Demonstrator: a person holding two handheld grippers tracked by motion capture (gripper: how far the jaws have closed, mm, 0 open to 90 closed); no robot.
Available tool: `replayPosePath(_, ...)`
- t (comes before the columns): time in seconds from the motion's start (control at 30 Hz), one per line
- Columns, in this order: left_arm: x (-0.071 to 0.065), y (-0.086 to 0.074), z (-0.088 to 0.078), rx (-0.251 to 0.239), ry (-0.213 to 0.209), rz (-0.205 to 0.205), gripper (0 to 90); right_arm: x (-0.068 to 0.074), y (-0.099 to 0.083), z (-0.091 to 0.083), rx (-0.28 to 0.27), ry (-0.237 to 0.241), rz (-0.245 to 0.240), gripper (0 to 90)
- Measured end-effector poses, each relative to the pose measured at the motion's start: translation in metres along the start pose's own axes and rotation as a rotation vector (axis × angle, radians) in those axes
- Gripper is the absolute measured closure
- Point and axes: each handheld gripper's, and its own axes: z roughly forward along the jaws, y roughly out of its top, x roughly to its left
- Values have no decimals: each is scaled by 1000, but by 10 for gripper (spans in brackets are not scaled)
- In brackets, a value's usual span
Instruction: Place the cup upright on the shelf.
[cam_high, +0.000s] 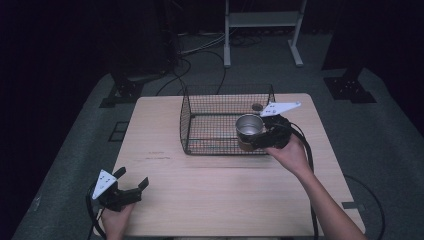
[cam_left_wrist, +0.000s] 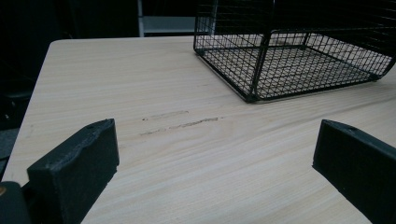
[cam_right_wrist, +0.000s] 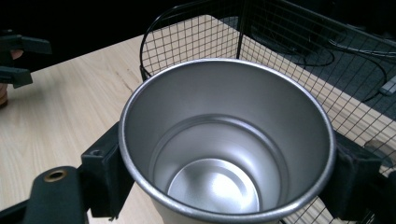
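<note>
Jaws of the left gripper (cam_high: 131, 188) stand wide apart over bare table (cam_high: 215, 195) at the near left, holding nothing. Farther off to the right, the right gripper (cam_right_wrist: 224, 177) clamps a metal cup (cam_right_wrist: 226, 140) by its sides, upright and empty, at the near right edge of the wire basket (cam_high: 220, 122). The cup looks light, stiff and smooth, so likely slippery; squeezing its wall below the rim, as now, seems the surest hold.
</note>
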Motion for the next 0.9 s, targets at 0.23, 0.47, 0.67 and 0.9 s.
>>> replayPosePath(0.23,0,0,0,0,2,-1,0,-7,16,5,-8,-5,12,173)
replayPosePath(0.47,1,0,0,3,2,-3,0,-18,37,15,3,-21,17,173)
replayPosePath(0.67,1,-1,0,5,7,0,0,-24,51,25,16,-31,12,173)
replayPosePath(0.9,1,0,0,7,9,-3,0,-31,69,33,29,-31,9,173)
